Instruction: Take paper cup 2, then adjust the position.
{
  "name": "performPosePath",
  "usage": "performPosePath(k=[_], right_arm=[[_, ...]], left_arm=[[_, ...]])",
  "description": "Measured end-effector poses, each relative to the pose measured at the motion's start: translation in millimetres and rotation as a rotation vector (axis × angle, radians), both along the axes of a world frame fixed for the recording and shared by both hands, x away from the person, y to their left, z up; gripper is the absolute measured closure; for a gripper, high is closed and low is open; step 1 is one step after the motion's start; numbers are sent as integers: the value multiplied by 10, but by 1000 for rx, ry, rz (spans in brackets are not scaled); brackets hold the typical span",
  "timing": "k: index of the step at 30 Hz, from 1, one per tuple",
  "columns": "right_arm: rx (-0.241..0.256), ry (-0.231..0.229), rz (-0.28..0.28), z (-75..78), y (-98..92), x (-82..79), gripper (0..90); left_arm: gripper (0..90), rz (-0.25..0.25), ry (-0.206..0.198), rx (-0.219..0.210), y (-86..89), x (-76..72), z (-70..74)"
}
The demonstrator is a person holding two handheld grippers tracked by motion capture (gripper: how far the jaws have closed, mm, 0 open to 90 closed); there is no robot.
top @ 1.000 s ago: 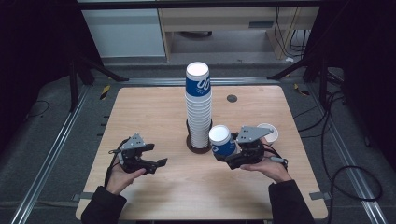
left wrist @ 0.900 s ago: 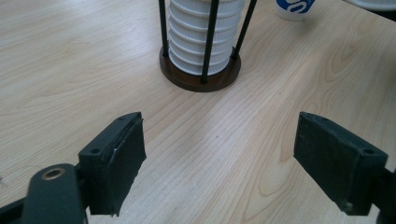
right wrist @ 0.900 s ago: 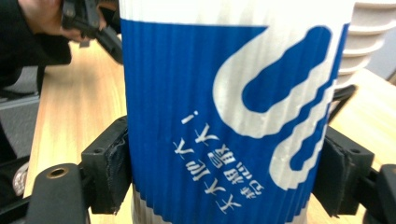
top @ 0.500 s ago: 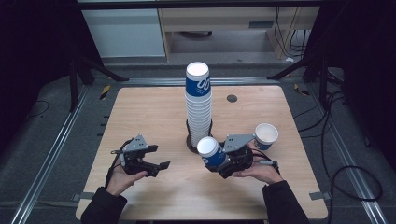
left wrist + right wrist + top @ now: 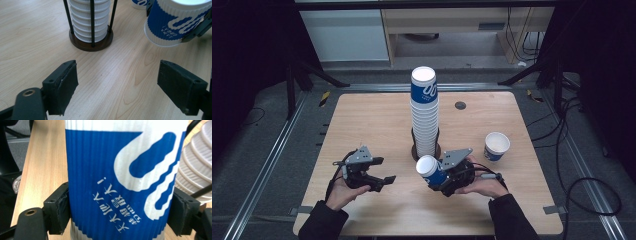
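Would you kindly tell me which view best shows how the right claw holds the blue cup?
The right gripper view: both pads press the blue cup's ribbed sides. The high view shows it tilted in the right claw; the left gripper view shows its lower part.

The stack of cups (image 5: 424, 112) stands in its holder (image 5: 426, 151) at the middle of the table (image 5: 362, 115); a single cup (image 5: 496, 146) stands upright to its right, well apart; a small round disc (image 5: 460, 105) lies on the far right part of the table. Near the stack and just right of it, the right gripper (image 5: 439, 176) has a tilted cup (image 5: 430, 170) between its jaws; the left gripper (image 5: 379, 172) sits to the near left, apart from the holder, its jaws spread over bare table.
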State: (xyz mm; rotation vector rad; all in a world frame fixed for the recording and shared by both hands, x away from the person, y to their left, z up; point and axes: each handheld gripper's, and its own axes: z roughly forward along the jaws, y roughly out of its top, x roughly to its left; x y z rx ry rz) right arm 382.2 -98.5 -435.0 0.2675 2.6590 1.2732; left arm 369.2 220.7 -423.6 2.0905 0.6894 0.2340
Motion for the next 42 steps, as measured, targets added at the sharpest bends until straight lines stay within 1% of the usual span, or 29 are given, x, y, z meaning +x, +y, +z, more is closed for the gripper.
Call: performPosePath(k=[3,6,13,19,22,26,30,31,37,42], right_arm=[[-8,5,13,-34,28,1,199],[-36,8,18,-72,51,-3,200],[-81,14,53,-150,159,-13,199],[-95,18,77,-179,237,-43,199],[-106,20,86,-193,271,-57,200],[-112,14,111,-213,333,-81,199],[-115,6,133,-219,395,-99,200],[-114,11,131,-219,408,-105,200],[-132,4,153,-244,480,-123,200],[-131,-2,166,-242,536,-131,200]], left_arm=[[160,-17,2,2,-27,-18,12],[159,-48,3,6,-66,-47,29],[151,-85,7,22,-129,-75,17],[147,-123,-6,19,-190,-123,41],[143,-139,-14,26,-233,-148,58],[134,-167,-13,38,-304,-178,53],[125,-199,-4,56,-365,-190,28],[124,-205,2,60,-381,-192,21],[134,-223,15,68,-438,-189,5],[148,-237,28,83,-474,-185,-16]])
